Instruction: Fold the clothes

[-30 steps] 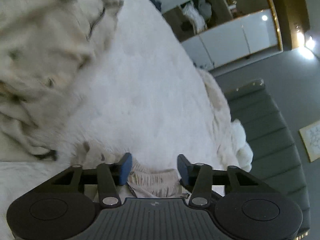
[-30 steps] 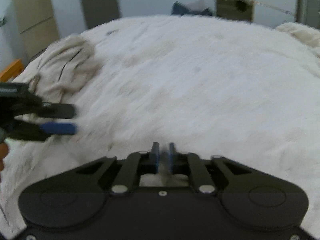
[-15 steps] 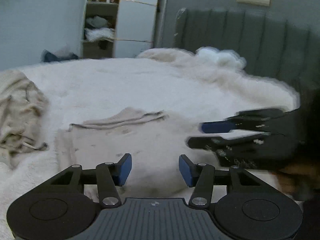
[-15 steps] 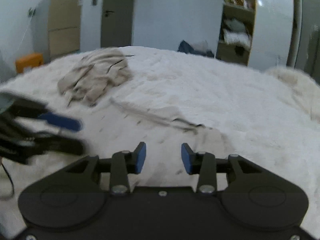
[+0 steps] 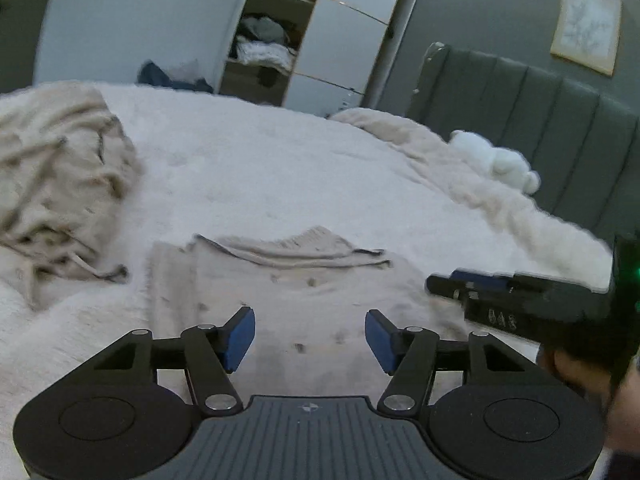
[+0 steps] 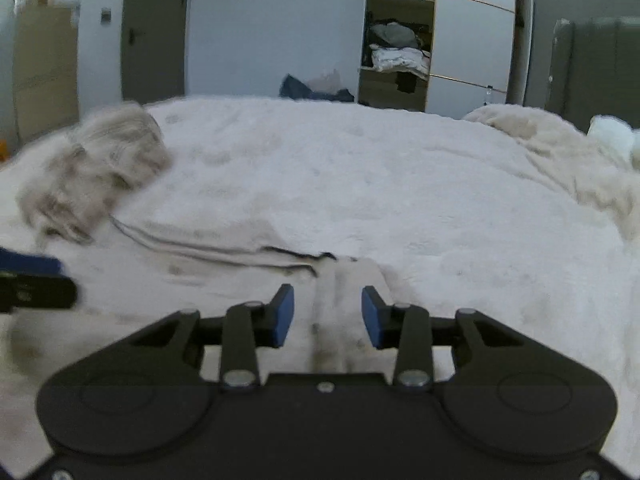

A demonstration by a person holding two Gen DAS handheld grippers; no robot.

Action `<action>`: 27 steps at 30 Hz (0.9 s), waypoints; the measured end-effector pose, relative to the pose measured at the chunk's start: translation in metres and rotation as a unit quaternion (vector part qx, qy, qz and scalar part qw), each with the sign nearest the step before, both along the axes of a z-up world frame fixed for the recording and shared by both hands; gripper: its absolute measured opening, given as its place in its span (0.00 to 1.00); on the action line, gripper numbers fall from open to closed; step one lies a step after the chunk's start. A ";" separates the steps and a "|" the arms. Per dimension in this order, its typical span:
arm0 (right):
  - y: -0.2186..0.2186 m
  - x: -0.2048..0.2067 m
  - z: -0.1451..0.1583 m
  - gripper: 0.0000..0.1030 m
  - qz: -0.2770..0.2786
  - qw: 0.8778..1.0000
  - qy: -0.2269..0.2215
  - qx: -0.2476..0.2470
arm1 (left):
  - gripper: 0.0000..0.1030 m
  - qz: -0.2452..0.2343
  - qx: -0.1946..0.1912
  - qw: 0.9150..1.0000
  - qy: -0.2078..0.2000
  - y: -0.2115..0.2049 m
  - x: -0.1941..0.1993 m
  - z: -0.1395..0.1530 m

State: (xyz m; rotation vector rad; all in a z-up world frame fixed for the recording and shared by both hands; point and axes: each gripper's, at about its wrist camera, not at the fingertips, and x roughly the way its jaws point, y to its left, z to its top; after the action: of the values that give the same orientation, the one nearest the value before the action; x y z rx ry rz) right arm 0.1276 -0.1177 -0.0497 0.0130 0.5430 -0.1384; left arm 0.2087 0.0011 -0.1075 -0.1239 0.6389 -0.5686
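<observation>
A pale beige garment (image 5: 296,292) lies flat on the white bed, its far edge folded back in a layered strip (image 5: 292,250). My left gripper (image 5: 306,338) hovers open over its near part, nothing between the blue pads. The right gripper (image 5: 472,284) shows at the right of that view, held in a hand, blurred. In the right wrist view the same garment (image 6: 224,256) spreads to the left, and a narrow part of it (image 6: 344,292) runs between the fingers of my open right gripper (image 6: 327,316). The left gripper's tip (image 6: 32,276) shows at the left edge.
A crumpled beige pile of clothes (image 5: 56,184) sits on the bed to the left, also blurred (image 6: 100,164) in the right wrist view. A fluffy blanket (image 5: 472,188) and a white plush toy (image 5: 496,160) lie by the grey headboard (image 5: 560,136). A wardrobe (image 6: 404,40) stands beyond the bed.
The right gripper, shut a second ago, has opened and now straddles the garment's edge. The left gripper swung up from the cloth. The folded garment now lies flat in front of both.
</observation>
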 end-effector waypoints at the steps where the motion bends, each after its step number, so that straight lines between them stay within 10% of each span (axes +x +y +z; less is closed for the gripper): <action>1: 0.009 -0.005 -0.002 0.35 0.021 1.000 0.005 -0.003 | 0.27 0.016 0.027 0.999 0.006 -0.003 0.010 -0.005; 3: 0.022 0.000 -0.012 0.34 0.049 0.998 0.025 -0.031 | 0.16 0.047 0.069 0.996 0.023 -0.006 0.031 -0.015; 8: -0.007 0.062 -0.014 0.34 0.000 0.995 0.090 -0.047 | 0.21 0.127 -0.024 0.987 0.093 0.025 0.073 0.008; 12: -0.020 0.017 0.012 0.37 0.023 0.996 0.063 -0.059 | 0.64 0.103 -0.007 0.995 0.007 0.039 0.034 0.056; 17: -0.037 -0.038 0.044 0.59 0.051 0.995 0.029 -0.075 | 0.67 -0.037 0.128 0.986 -0.104 0.020 -0.040 0.065; 20: -0.007 -0.079 0.031 0.70 0.113 0.979 0.021 -0.167 | 0.67 -0.154 0.263 0.924 -0.232 -0.017 -0.102 0.038; 21: 0.007 -0.090 0.022 0.77 0.140 0.967 0.018 -0.212 | 0.67 -0.198 0.314 0.890 -0.263 -0.034 -0.119 0.022; 25: 0.052 -0.101 -0.014 0.79 0.211 0.919 0.029 -0.331 | 0.67 -0.251 0.420 0.815 -0.311 -0.076 -0.133 -0.021; 27: 0.067 -0.097 -0.029 0.77 0.231 0.899 0.038 -0.370 | 0.63 -0.248 0.448 0.799 -0.316 -0.087 -0.122 -0.034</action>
State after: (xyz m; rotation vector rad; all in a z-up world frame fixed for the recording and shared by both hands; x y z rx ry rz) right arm 0.0310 -0.0509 -0.0789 -0.8651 0.5294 0.1276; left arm 0.0866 -0.0859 -0.1417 1.1282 0.2122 -0.7029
